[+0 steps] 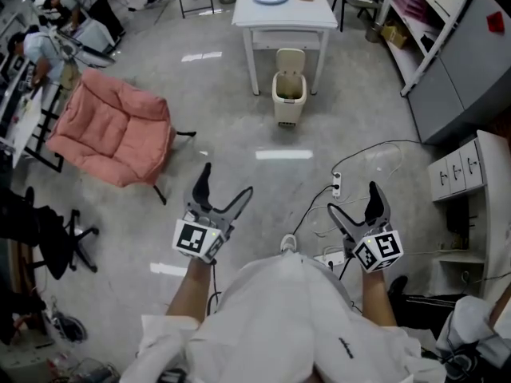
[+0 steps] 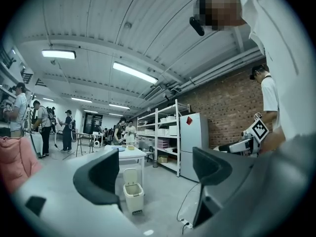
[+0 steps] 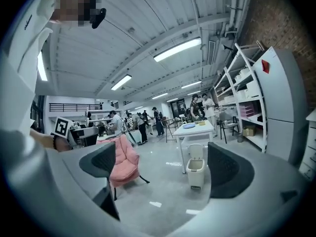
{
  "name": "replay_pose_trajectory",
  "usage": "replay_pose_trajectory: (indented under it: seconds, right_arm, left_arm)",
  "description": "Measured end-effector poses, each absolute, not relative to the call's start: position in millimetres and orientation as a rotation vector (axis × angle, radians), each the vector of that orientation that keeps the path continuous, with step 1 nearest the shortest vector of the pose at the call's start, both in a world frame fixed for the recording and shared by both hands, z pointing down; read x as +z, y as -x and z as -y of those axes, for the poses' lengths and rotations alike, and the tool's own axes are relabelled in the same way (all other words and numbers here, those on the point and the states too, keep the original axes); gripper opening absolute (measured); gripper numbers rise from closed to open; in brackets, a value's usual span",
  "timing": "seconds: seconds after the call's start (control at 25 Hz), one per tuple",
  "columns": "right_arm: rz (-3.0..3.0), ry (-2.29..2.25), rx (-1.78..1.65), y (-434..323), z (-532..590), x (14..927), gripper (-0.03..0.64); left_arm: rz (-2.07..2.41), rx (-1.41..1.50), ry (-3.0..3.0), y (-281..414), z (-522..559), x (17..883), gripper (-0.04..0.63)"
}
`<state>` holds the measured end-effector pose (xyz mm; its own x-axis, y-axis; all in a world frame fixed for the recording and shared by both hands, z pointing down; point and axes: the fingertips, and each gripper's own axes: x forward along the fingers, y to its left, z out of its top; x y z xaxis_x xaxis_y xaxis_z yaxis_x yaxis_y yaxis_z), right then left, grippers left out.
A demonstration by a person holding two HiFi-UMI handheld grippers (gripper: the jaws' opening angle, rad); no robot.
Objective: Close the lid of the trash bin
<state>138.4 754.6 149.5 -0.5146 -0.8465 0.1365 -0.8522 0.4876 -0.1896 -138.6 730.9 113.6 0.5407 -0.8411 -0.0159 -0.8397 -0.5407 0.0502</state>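
Note:
A small cream trash bin stands on the floor under the front of a white table, its lid tipped up and open. It shows far off in the left gripper view as the bin and in the right gripper view as the bin. My left gripper and right gripper are both held near my body, well short of the bin, open and with nothing between their jaws. The open left gripper and right gripper frame the bin from a distance.
A pink padded chair sits to the left. A power strip with cables lies on the floor by my right gripper. Shelving and white drawers line the right side. People work at the far left.

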Motion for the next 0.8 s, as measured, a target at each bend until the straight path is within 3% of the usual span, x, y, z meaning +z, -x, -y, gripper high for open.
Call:
replay_pose_trajectory:
  seconds: [0.28, 0.8]
  right_arm:
    - [2.746, -1.459, 0.381, -172.0, -711.4, 152.1, 0.571]
    - [2.793, -1.347, 0.451, -152.4, -660.7, 160.9, 0.571]
  left_arm:
    - [1.517, -0.062, -2.706, 102.3, -697.1, 116.5, 0.448]
    - [1.485, -0.051, -2.660, 104.6, -644.5, 130.1, 0.448]
